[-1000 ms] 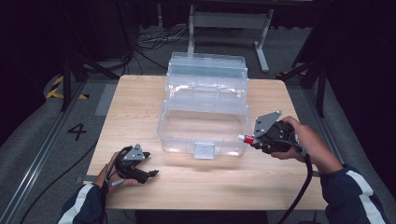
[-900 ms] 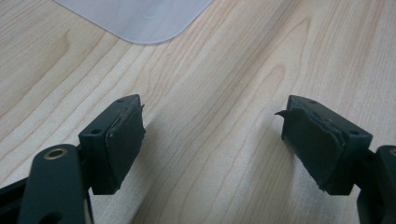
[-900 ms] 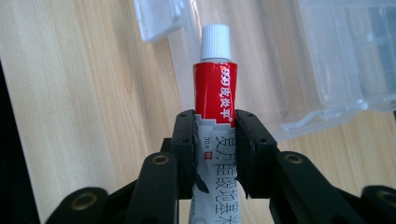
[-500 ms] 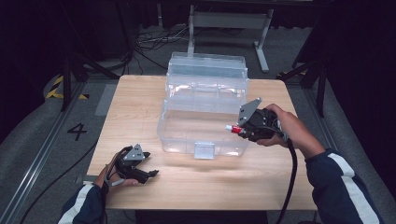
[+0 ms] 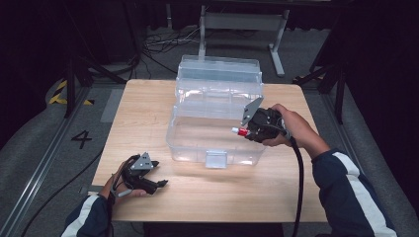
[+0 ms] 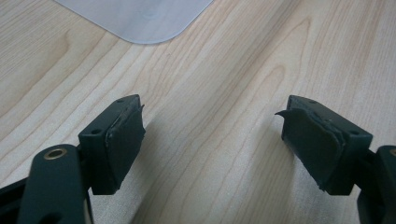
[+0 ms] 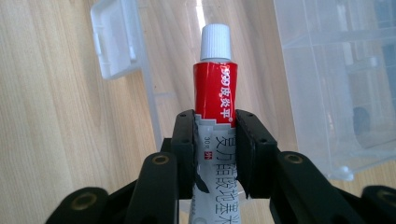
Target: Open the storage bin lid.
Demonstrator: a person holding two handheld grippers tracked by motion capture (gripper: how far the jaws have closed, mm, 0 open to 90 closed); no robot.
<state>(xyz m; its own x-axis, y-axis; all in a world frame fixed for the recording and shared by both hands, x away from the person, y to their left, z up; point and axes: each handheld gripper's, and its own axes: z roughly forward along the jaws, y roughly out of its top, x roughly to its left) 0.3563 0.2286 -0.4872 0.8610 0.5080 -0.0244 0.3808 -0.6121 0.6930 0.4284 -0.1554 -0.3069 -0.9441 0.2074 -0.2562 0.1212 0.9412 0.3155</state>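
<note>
A clear plastic box (image 5: 217,123) with its lid raised at the back stands in the middle of the wooden table (image 5: 148,108). My right gripper (image 5: 245,132) is shut on a red and white tube with a white cap (image 5: 239,132), held over the box's right side with the cap pointing left. In the right gripper view the tube (image 7: 215,88) sticks up between the jaws of that gripper (image 7: 215,154), over the box's open inside (image 7: 243,60). My left gripper (image 5: 159,184) rests low at the table's front left, open, nothing between its pads (image 6: 122,140).
The box has a front latch (image 5: 216,159), seen in the right gripper view as a white tab (image 7: 114,39). A pale corner of the box (image 6: 140,18) lies ahead of the left gripper. Metal stand legs (image 5: 237,24) and cables sit on the floor behind the table.
My right gripper has carried the tube leftward and farther from the front, from beside the box's right corner to over its right side. The left gripper has stayed put.
</note>
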